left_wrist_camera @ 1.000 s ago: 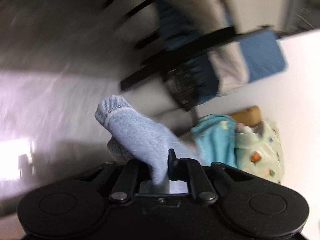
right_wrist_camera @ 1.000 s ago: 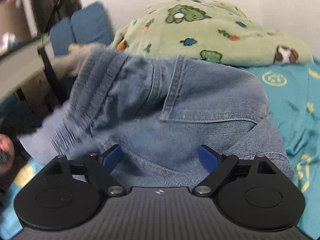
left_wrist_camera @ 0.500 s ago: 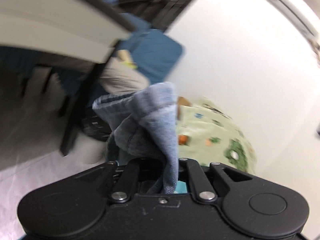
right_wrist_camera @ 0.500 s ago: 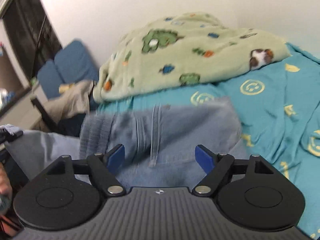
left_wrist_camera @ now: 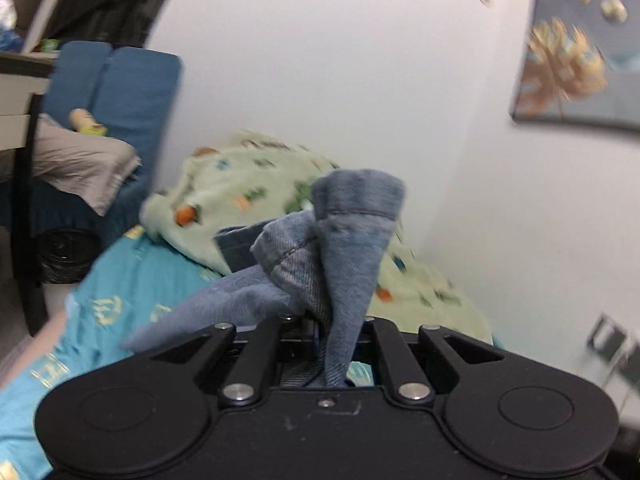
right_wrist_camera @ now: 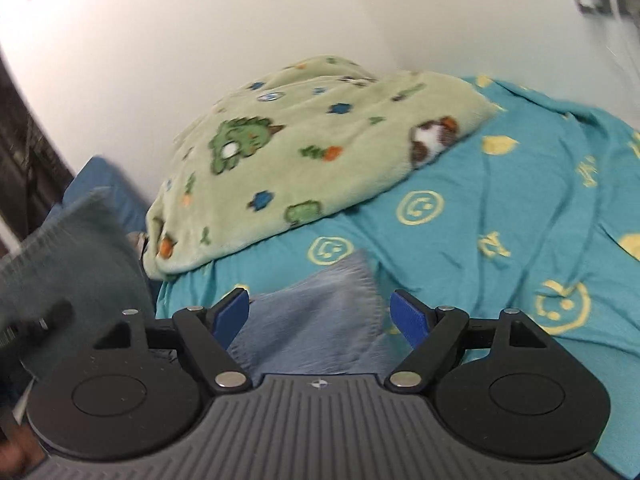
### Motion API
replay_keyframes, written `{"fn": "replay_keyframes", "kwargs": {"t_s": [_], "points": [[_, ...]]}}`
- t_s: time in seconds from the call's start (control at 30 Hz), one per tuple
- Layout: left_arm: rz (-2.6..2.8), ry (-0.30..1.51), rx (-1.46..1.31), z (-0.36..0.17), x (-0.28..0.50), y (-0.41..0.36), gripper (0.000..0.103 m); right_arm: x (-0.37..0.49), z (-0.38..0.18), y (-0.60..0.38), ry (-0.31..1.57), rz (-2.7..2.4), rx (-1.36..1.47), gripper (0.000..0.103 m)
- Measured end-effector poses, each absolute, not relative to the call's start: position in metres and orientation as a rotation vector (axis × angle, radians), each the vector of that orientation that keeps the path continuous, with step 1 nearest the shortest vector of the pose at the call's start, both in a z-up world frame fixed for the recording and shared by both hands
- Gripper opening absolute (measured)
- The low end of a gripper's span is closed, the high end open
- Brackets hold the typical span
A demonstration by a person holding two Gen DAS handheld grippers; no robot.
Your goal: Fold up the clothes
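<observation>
My left gripper [left_wrist_camera: 326, 330] is shut on a bunched piece of blue denim jeans [left_wrist_camera: 352, 248], held up above the bed; a hemmed end stands up in front of the camera. In the right wrist view, my right gripper [right_wrist_camera: 320, 312] is open, its blue pads [right_wrist_camera: 406, 312] wide apart. A lighter part of the jeans [right_wrist_camera: 316, 316] lies on the bed between and beyond the pads, blurred. Another blurred denim part [right_wrist_camera: 72, 264] hangs at the left edge.
The bed has a teal sheet with yellow smiley prints [right_wrist_camera: 500, 208]. A green patterned fleece blanket [right_wrist_camera: 304, 156] is heaped at the head, against the white wall. A blue chair [left_wrist_camera: 120, 92] with grey clothing, a dark desk frame and a wall picture [left_wrist_camera: 576, 72] show in the left wrist view.
My left gripper has swung from facing the floor up toward the bed and wall, still holding the denim. The jeans have dropped away from the right gripper, which now sees more of the bed.
</observation>
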State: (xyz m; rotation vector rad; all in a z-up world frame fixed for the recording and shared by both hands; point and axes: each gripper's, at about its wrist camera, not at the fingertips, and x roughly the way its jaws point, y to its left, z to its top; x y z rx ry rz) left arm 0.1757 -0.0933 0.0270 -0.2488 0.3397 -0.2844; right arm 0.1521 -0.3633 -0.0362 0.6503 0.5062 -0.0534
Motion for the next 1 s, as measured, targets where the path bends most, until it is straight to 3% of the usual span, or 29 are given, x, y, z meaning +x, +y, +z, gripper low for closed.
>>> {"fn": "replay_keyframes", "kwargs": {"t_s": [0.37,0.43,0.5,0.6,1.0], "points": [[-0.315,0.468,-0.007,-0.043,0.167,-0.157,0.01,0.161,-0.061,-0.394,0.6,0.033,0.859,0.081],[-0.326,0.492,0.03,-0.049,0.164,-0.162,0.02,0.165,-0.064,-0.389,0.622,0.073,0.857,0.081],[-0.357,0.496,0.073,-0.048,0.154,-0.165,0.037,0.169,-0.066,-0.383,0.644,0.116,0.852,0.081],[-0.402,0.5,0.128,-0.046,0.14,-0.165,0.048,0.174,-0.069,-0.374,0.669,0.174,0.842,0.081],[-0.376,0.523,0.108,-0.028,0.105,-0.1,0.053,0.179,-0.052,-0.339,0.505,0.336,0.728,0.078]]}}
